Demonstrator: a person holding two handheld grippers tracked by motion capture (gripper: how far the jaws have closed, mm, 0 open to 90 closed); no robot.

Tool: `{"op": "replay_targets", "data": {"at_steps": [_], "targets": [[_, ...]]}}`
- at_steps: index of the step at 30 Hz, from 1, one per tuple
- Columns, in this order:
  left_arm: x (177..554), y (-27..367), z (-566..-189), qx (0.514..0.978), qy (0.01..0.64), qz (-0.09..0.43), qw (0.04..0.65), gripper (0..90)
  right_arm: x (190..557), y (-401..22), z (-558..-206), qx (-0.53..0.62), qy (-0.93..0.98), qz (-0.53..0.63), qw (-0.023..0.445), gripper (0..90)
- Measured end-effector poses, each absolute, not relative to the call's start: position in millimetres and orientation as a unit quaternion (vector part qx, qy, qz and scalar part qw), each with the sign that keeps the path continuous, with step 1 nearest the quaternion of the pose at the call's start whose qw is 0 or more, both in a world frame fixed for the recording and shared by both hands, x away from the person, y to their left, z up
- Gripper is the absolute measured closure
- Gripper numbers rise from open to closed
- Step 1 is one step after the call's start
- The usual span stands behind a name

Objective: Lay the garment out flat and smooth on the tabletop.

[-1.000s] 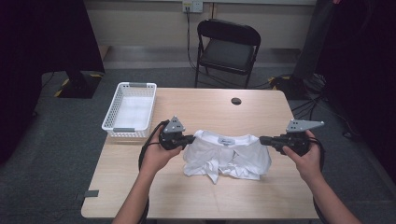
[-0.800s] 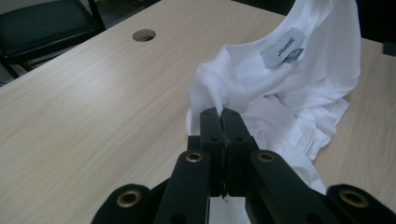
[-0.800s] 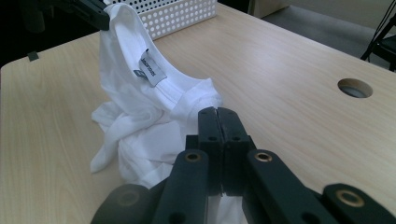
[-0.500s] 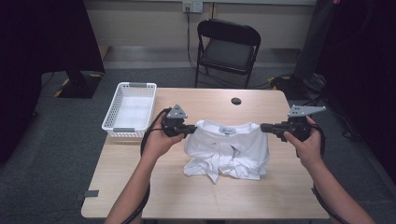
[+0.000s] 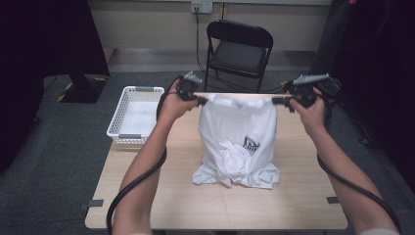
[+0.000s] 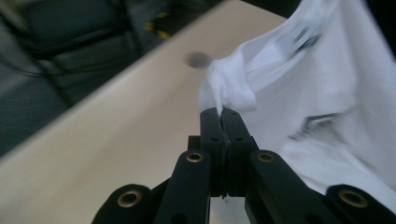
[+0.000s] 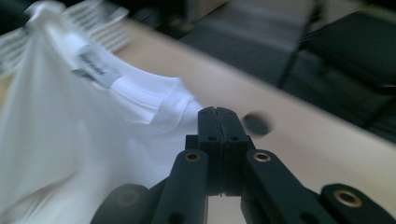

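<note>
Two grippers hold a white cotton T-shirt [image 5: 238,142] up by its top corners: left gripper [image 5: 201,100] and right gripper [image 5: 277,101], fingers of each clenched on a pinch of fabric. Shirt hangs above the middle of the wooden tabletop [image 5: 161,191], its hem bunched on the surface. White plastic basket [image 5: 128,120] sits at the far left.

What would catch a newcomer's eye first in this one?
A white T-shirt hangs above the middle of the wooden table, stretched by its shoulders between the left gripper and the right gripper, its hem bunched on the tabletop. A white basket sits at the table's left edge.
</note>
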State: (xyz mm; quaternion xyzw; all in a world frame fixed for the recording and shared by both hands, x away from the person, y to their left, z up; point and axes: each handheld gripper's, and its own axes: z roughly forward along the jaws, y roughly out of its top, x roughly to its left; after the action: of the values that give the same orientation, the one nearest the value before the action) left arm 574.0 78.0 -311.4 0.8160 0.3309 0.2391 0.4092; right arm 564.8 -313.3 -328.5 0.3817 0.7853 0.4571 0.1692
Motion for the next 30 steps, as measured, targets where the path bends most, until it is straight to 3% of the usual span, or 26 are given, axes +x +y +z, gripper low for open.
{"op": "replay_targets", "data": {"at_steps": [1,2,3,4,5,8,10,17,30], "targets": [[581.8,71.7,-307.6,0.798,0.342,0.280,0.410,78.3,581.0,-311.7,-317.0,0.407,0.754,0.459,0.232,82.4],[585.7,65.9,-304.7,0.788,0.343,0.317,0.401,58.5,587.6,-308.4,-311.9,0.412,0.745,0.454,0.262,72.6],[587.0,61.4,-304.4,0.783,0.345,0.331,0.398,51.5,590.2,-305.4,-308.2,0.426,0.739,0.439,0.283,63.2],[586.3,57.0,-306.5,0.786,0.349,0.317,0.400,44.8,589.6,-303.2,-307.2,0.438,0.728,0.441,0.289,52.7],[582.8,53.2,-310.5,0.789,0.352,0.297,0.406,36.1,587.0,-301.3,-308.0,0.435,0.733,0.445,0.275,50.9],[560.8,47.0,-334.9,0.813,0.334,0.256,0.402,25.9,559.0,-298.4,-322.6,0.395,0.759,0.453,0.251,35.1],[545.6,48.4,-351.6,0.818,0.334,0.241,0.402,25.7,544.4,-298.8,-333.9,0.385,0.767,0.455,0.235,27.8],[498.9,59.3,-399.0,0.824,0.343,0.198,0.404,21.6,493.6,-300.5,-377.5,0.385,0.779,0.454,0.196,18.0],[455.8,63.3,-442.6,0.824,0.339,0.159,0.424,17.5,442.9,-289.3,-424.9,0.373,0.797,0.444,0.168,12.5]]}}
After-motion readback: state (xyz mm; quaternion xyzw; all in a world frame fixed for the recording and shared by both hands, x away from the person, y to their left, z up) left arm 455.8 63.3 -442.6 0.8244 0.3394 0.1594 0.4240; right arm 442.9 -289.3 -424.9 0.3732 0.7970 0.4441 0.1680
